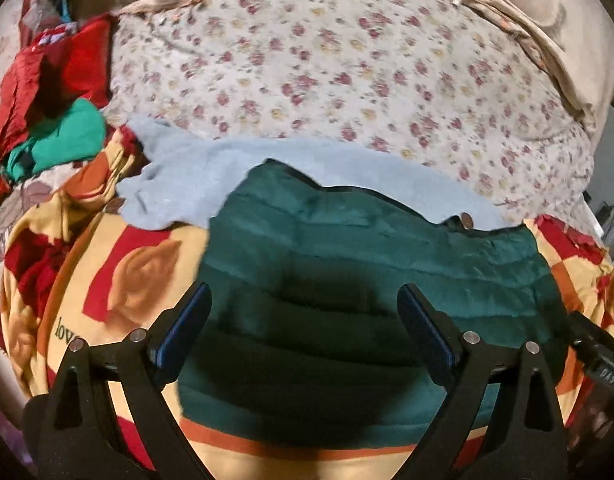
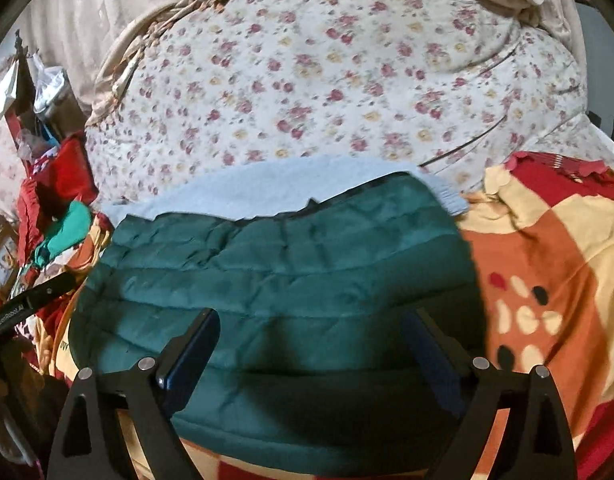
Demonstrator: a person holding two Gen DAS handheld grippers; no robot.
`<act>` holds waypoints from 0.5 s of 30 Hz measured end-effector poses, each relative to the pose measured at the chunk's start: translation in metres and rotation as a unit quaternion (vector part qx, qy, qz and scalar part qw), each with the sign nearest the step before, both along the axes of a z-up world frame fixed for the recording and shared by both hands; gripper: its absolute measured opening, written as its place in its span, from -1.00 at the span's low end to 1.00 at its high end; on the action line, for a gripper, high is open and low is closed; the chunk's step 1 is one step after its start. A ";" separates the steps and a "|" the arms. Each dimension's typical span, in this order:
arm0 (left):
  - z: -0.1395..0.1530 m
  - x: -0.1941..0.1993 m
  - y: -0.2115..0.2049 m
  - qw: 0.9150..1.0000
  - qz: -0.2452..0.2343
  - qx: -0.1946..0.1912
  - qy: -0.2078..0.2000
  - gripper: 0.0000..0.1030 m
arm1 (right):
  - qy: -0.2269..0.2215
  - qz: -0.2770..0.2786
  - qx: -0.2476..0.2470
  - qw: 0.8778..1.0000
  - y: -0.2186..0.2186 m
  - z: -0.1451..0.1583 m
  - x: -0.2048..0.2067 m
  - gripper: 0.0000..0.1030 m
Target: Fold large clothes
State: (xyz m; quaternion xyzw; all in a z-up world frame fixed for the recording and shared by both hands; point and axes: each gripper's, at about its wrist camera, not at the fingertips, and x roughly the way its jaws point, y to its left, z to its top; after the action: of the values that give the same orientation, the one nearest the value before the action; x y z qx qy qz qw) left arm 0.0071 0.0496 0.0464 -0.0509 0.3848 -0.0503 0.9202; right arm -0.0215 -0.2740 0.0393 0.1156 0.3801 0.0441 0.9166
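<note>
A dark green quilted jacket (image 1: 371,280) lies folded on a bed, resting on a red, orange and cream patterned blanket (image 1: 139,264), with its far edge overlapping a pale blue fleece garment (image 1: 179,184) spread just behind it. The left gripper (image 1: 305,312) hangs above the near part of the jacket, its two blue-padded fingers (image 1: 187,328) standing wide apart with nothing between them but the fabric below, which they do not touch. The right gripper (image 2: 311,344) hovers over the same jacket from the other side, its jaws likewise spread wide and empty, one blue pad (image 2: 191,352) clear in the light and the other in shadow. Both grippers cast a dark shadow across the jacket's near quilted bands. Beyond the blue fleece stretches a cream bedcover printed with small red and yellow flowers (image 2: 327,80), edged at the far side by a beige ruffled cloth (image 1: 507,20). At the left edge of the bed sits a jumbled heap of red clothing (image 1: 47,76) with a bright green garment (image 1: 67,136) lying against it. In the right wrist view the blanket (image 2: 547,260) shows spotted cream and black shapes to the jacket's right.
</note>
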 end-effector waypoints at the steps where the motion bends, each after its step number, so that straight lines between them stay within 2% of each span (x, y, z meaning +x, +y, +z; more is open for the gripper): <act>1: 0.000 -0.001 -0.006 1.000 -0.001 0.007 -0.005 0.84 | 0.000 0.002 -0.005 1.000 0.005 0.000 0.001 0.80; 6: -0.006 -0.005 -0.030 0.999 -0.011 0.034 -0.017 0.84 | 0.001 0.006 -0.021 1.000 0.023 0.002 0.002 0.80; 11: -0.009 -0.010 -0.039 0.998 -0.010 0.049 -0.032 0.84 | -0.001 0.005 -0.022 1.000 0.031 0.002 0.005 0.80; 15: -0.015 -0.012 -0.041 0.998 -0.007 0.056 -0.029 0.84 | 0.008 0.007 -0.036 0.999 0.041 -0.005 0.010 0.80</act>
State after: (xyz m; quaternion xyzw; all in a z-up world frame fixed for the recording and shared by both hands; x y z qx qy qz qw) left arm -0.0049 0.0086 0.0317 0.0051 0.3609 -0.0364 0.9319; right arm -0.0119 -0.2327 0.0340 0.0799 0.3896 0.0357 0.9168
